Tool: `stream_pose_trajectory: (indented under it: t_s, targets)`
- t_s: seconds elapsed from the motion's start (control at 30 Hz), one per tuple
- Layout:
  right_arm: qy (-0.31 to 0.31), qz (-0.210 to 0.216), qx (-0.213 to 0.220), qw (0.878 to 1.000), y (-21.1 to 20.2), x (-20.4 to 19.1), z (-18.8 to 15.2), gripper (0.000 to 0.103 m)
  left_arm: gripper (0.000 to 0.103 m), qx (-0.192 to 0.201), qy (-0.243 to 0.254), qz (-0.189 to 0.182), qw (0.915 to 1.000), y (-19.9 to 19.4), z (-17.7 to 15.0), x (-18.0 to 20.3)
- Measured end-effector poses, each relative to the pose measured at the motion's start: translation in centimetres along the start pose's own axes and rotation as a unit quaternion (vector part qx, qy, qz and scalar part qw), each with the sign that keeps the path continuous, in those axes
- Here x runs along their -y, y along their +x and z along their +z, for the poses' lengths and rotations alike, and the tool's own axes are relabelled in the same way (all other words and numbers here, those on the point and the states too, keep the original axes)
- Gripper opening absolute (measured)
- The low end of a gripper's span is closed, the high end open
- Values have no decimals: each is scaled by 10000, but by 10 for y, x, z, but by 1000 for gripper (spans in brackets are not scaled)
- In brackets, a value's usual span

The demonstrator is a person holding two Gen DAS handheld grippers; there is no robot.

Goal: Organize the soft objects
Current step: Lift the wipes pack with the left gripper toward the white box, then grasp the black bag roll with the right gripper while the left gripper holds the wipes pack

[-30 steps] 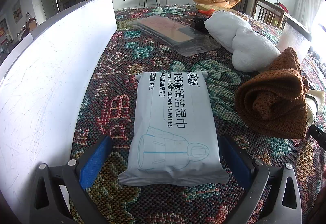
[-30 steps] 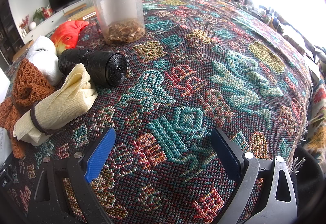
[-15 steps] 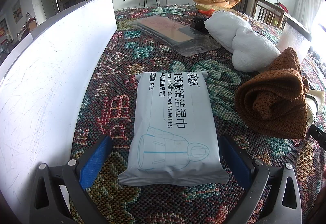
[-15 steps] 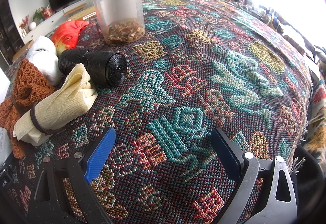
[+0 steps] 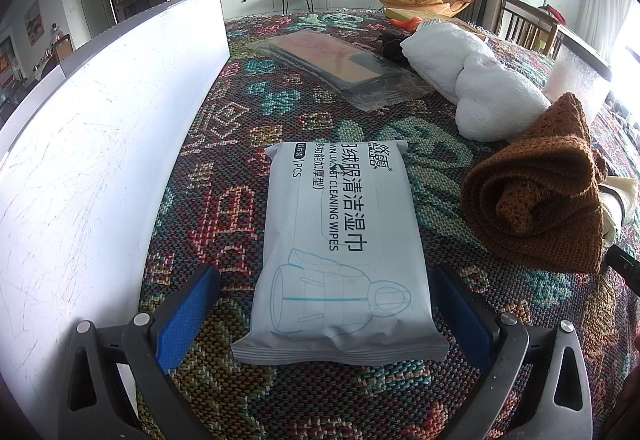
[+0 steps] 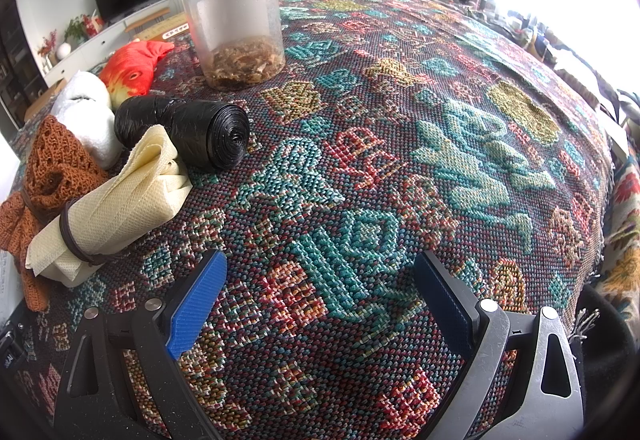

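Note:
My left gripper (image 5: pixel 324 304) is open, its blue fingers either side of the near end of a pale blue pack of cleaning wipes (image 5: pixel 340 240) lying flat on the patterned cloth, apart from it. A rolled brown knit (image 5: pixel 536 200) lies to its right, white towels (image 5: pixel 476 80) behind that. My right gripper (image 6: pixel 320 292) is open and empty over bare cloth. To its left lie a cream cloth roll bound with a band (image 6: pixel 116 200), a black bag roll (image 6: pixel 192 132), the brown knit (image 6: pixel 52 164), a white towel (image 6: pixel 88 112) and an orange fish plush (image 6: pixel 132 66).
A long white board (image 5: pixel 100 128) stands along the left of the table. A flat clear-wrapped packet (image 5: pixel 340 64) lies behind the wipes. A clear jar with a black lid (image 6: pixel 236 20) stands behind the bag roll. The table edge (image 6: pixel 600 208) drops off at the right.

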State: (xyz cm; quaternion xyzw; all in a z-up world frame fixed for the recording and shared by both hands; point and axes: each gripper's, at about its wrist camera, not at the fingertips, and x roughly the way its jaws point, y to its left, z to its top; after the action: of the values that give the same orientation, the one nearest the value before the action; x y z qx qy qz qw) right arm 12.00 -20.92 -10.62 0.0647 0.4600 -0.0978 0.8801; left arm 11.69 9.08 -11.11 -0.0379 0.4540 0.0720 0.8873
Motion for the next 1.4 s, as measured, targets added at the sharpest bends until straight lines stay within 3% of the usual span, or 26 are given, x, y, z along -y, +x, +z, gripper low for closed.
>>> stream_pose_trajectory:
  t_s: [0.13, 0.27, 0.33, 0.43, 0.53, 0.63, 0.67, 0.7, 0.73, 0.9, 1.0, 1.13, 1.27, 1.4]
  targets:
    - [90, 187, -15, 9998, -3, 5, 2, 96, 103, 0, 0, -1, 10000, 0, 0, 0]
    - [713, 1574, 656, 9828, -31, 39, 19, 95, 103, 1, 0, -1, 10000, 0, 0, 0]
    - [118, 1986, 848, 9763, -37, 35, 43, 95, 103, 1, 1, -1, 10000, 0, 0, 0]
    - [-1079, 2162, 745, 9675, -33, 8, 79, 95, 103, 2, 1, -1, 10000, -1, 0, 0]
    - [-2279, 1885, 353, 9546, -13, -29, 93, 92, 103, 1, 1, -2, 10000, -1, 0, 0]
    - [-2847, 1646, 74, 9443, 9, -55, 94, 90, 103, -15, 7, -10, 10000, 0, 0, 0]
    - [-2940, 1641, -165, 9415, 20, -63, 98, 88, 103, -30, 20, -23, 10000, 0, 0, 0]
    - [-3025, 1610, -427, 9385, 30, -68, 99, 72, 103, -75, 54, -45, 9999, 0, 1, 0]
    - [-3094, 1519, -732, 9359, 41, -72, 99, 48, 103, -147, 100, -76, 9998, 0, 2, 1]
    - [-2798, 1586, -994, 9416, 29, -38, 105, 41, 99, -453, 179, -289, 9984, -3, 5, -3]
    - [-2141, 1636, -1084, 9569, 12, 12, 111, 39, 90, -488, 343, -278, 9978, -3, 5, 2]
    - [-961, 1533, -847, 9798, 20, 75, 150, 35, 73, -429, 394, -255, 9980, -4, 11, 9]
    - [-223, 1480, -609, 9869, 54, 89, 195, 34, 67, -447, 189, -342, 9982, -5, 17, 5]
    - [-99, 1280, -680, 9894, 90, 84, 213, 34, 66, -431, -44, -519, 9977, -12, 21, -4]
